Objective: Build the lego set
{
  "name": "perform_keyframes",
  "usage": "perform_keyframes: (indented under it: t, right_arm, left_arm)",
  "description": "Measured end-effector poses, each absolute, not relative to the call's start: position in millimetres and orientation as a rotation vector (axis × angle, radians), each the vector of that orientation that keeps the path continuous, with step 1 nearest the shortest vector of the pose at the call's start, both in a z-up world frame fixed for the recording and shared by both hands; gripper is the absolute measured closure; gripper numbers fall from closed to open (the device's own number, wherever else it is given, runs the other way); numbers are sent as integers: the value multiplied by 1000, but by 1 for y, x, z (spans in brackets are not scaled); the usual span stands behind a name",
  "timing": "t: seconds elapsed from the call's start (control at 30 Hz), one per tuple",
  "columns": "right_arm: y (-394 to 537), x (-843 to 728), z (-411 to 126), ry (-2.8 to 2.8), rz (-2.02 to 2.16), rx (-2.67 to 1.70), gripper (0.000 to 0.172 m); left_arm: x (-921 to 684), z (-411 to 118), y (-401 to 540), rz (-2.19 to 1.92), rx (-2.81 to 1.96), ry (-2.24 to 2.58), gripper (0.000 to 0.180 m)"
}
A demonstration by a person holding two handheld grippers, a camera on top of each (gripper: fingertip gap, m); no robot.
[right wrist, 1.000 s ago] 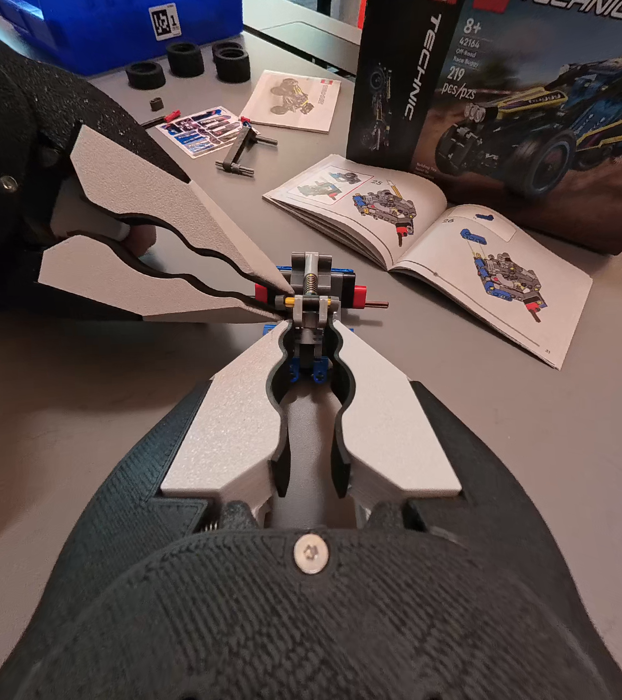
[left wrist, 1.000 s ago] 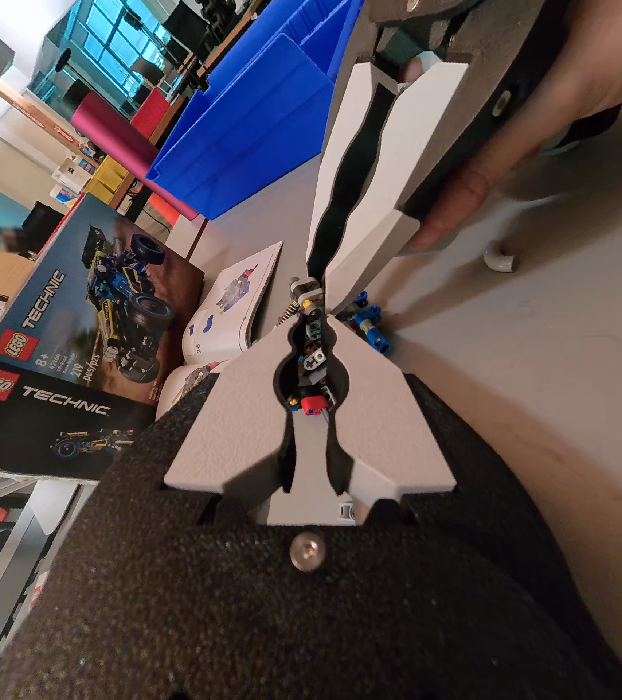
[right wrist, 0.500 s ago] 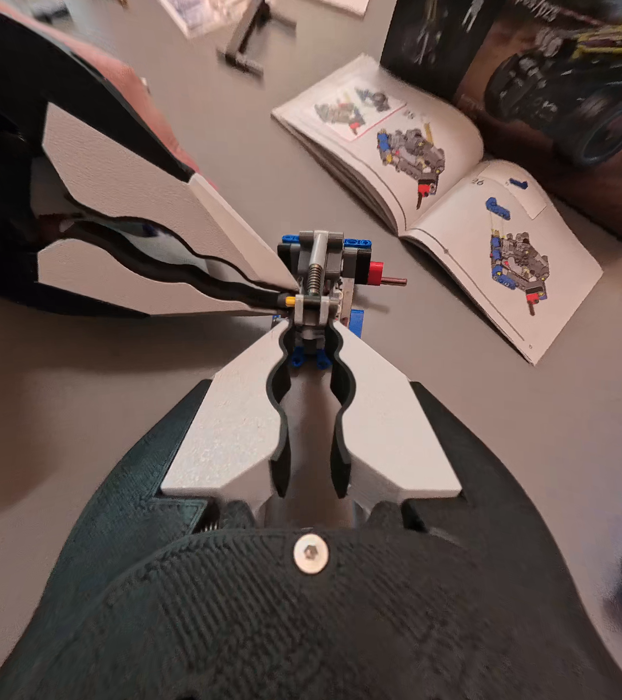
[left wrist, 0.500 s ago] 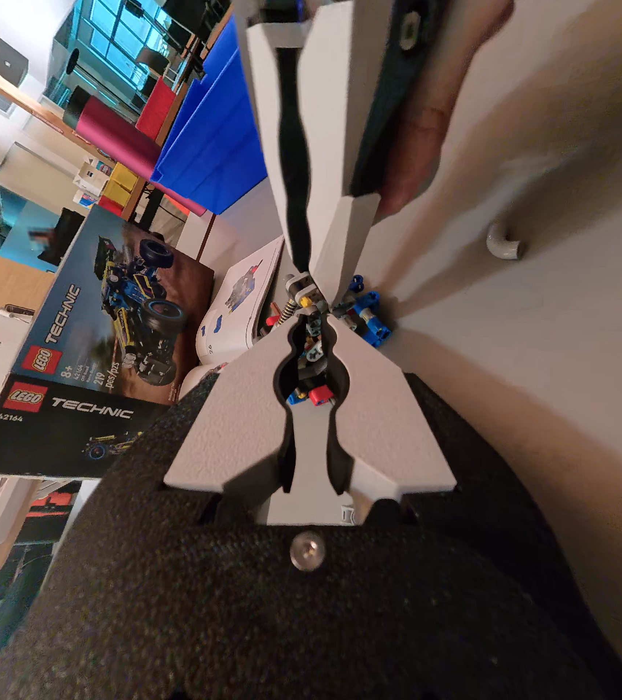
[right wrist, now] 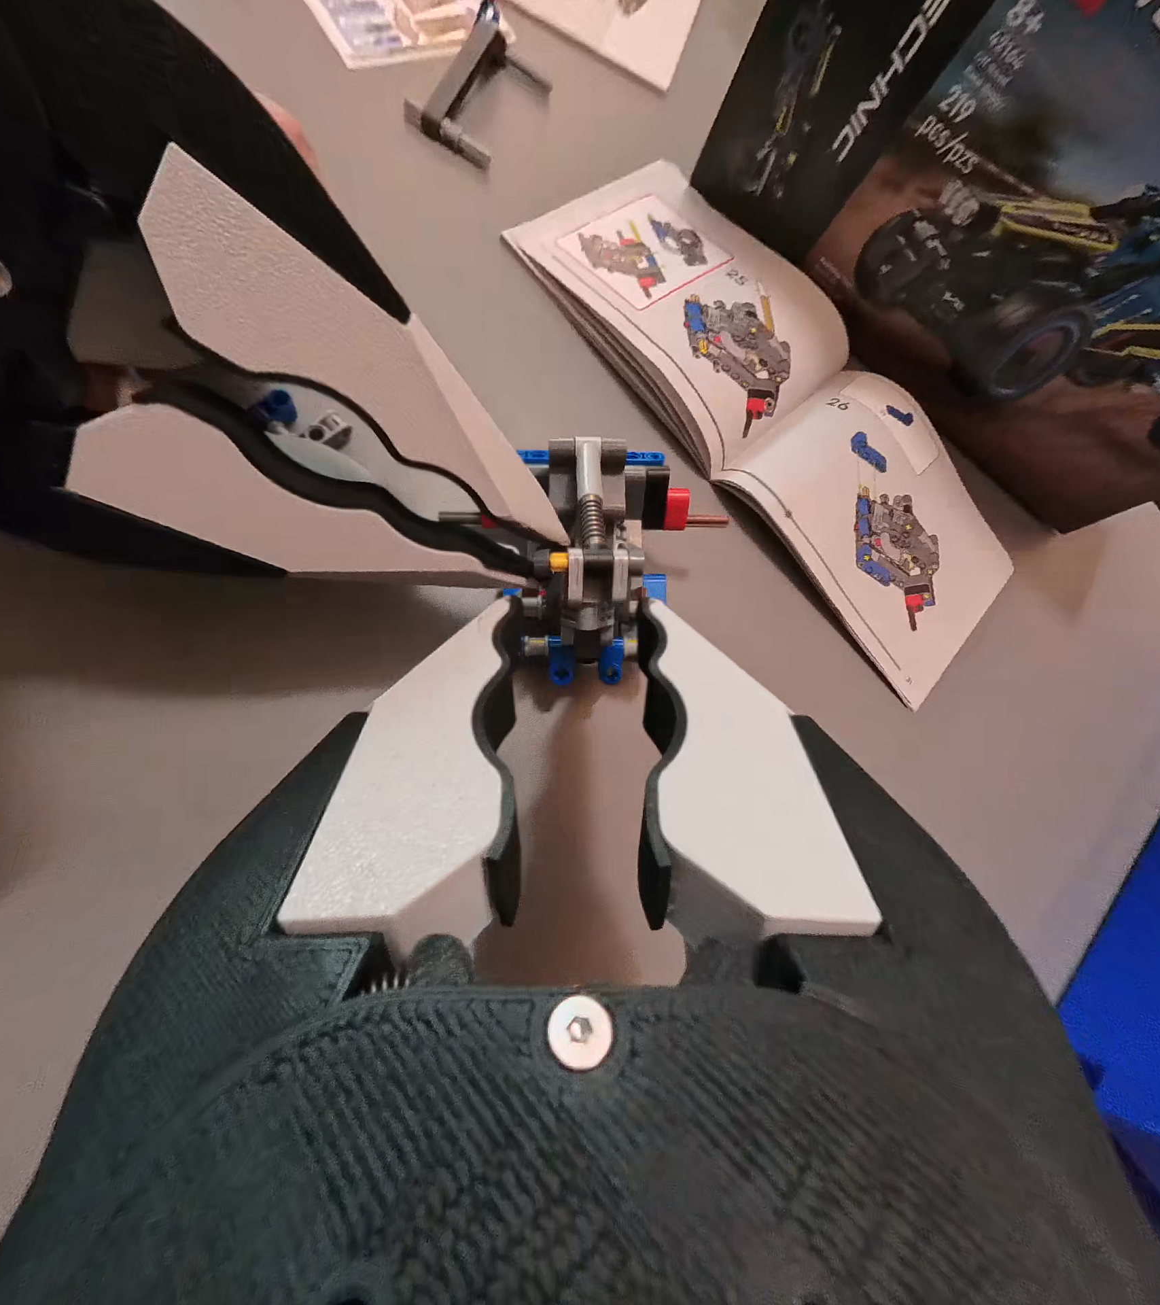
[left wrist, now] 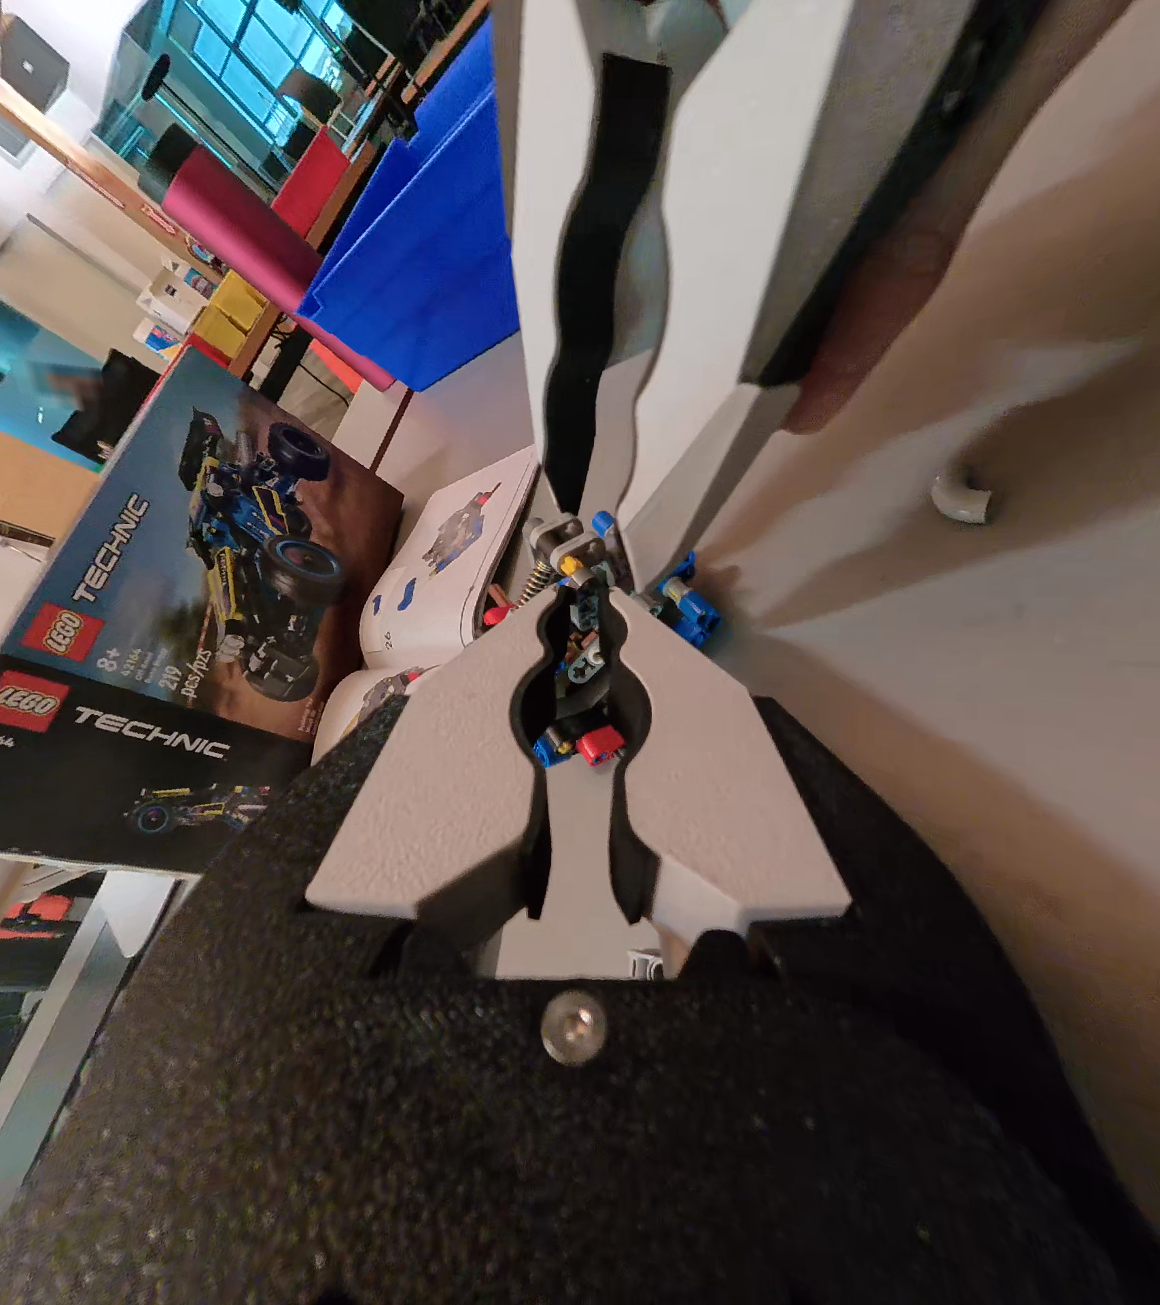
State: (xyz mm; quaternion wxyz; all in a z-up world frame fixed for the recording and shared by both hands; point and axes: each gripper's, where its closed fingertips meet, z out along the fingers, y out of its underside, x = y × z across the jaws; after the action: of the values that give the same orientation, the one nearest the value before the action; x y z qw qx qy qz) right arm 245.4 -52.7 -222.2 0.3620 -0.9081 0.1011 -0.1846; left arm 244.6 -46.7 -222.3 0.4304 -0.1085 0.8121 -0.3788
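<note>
Left claw (left wrist: 580, 600) grips brick assembly (left wrist: 584, 657).

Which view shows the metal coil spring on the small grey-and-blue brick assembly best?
Right wrist view: the metal coil spring faces the camera, unobstructed. Left wrist view shows the spring only small and side-on beside the tongs.

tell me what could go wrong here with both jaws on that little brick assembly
1. The left gripper pinches only a thin part at the side of the brick assembly, so the build may twist or that part may pop off.
2. The right gripper has its jaws wide around the base; if the pads are not pressing, the assembly could tip toward the open booklet.
3. Loose pins lie right beside it and might be knocked away.
</note>
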Motion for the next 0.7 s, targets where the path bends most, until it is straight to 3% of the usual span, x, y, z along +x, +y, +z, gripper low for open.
perform_keyframes:
  t: [0.1,0.4,0.7]
  right_arm:
    - [-57,249,-225,293,-492,-2282,137]
    - [-48,251,-224,241,-346,-2192,155]
    - [-55,252,-219,89,-604,-2459,158]
  left_arm:
    - [243,-222,-47,-984,-288,2035,176]
    - [243,-220,-47,-1063,-314,2048,176]
    - [242,-218,-49,-960,-296,2036,177]
